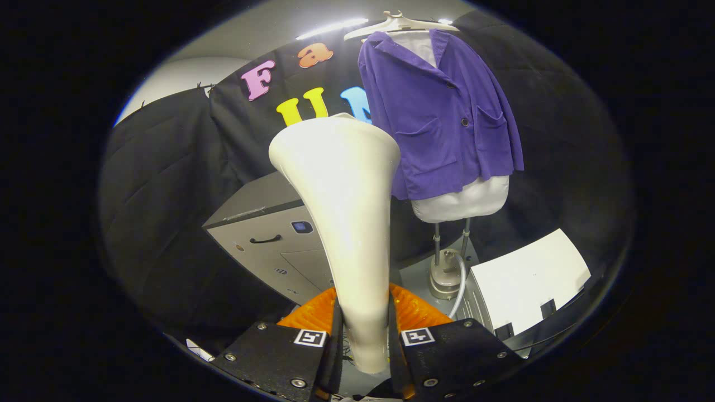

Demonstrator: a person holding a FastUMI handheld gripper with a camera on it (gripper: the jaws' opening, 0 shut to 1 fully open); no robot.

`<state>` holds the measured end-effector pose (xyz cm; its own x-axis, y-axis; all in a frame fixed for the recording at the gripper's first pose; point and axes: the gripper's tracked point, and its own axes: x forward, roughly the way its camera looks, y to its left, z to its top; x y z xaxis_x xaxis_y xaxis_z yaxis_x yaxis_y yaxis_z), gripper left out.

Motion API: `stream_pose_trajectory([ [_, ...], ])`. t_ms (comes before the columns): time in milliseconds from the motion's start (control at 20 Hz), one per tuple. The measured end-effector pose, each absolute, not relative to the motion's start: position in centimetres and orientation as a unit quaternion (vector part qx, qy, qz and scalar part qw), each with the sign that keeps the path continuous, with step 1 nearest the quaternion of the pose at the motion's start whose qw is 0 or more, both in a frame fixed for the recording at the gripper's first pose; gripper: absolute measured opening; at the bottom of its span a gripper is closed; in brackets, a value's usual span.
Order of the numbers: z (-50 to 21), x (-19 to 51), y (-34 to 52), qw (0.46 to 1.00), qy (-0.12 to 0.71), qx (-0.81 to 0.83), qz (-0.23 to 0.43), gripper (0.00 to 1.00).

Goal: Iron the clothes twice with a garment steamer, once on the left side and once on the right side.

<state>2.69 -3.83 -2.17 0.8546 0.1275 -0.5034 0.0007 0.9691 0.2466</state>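
My gripper (363, 329) is shut on the handle of the white garment steamer head (341, 190), which rises between the two fingers and flares wide at its top. A purple jacket (441, 111) over a white shirt hangs on a white hanger (399, 23) beyond the fingers, up and to the right of the steamer head. The steamer head stands apart from the jacket, short of its left side. Below the jacket, two thin poles run down to the steamer base (445, 273), with a white hose (461, 285) curving off it.
A grey cabinet (268, 240) with a black handle stands to the left behind the steamer head. A white box (530, 279) sits to the right of the steamer base. Black cloth walls close in the booth.
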Motion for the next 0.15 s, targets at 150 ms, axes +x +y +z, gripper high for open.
stream_pose_trajectory([
  [150, -2.33, 2.81, -3.93, 0.954, 0.271, 0.124, 0.033, 0.34],
])
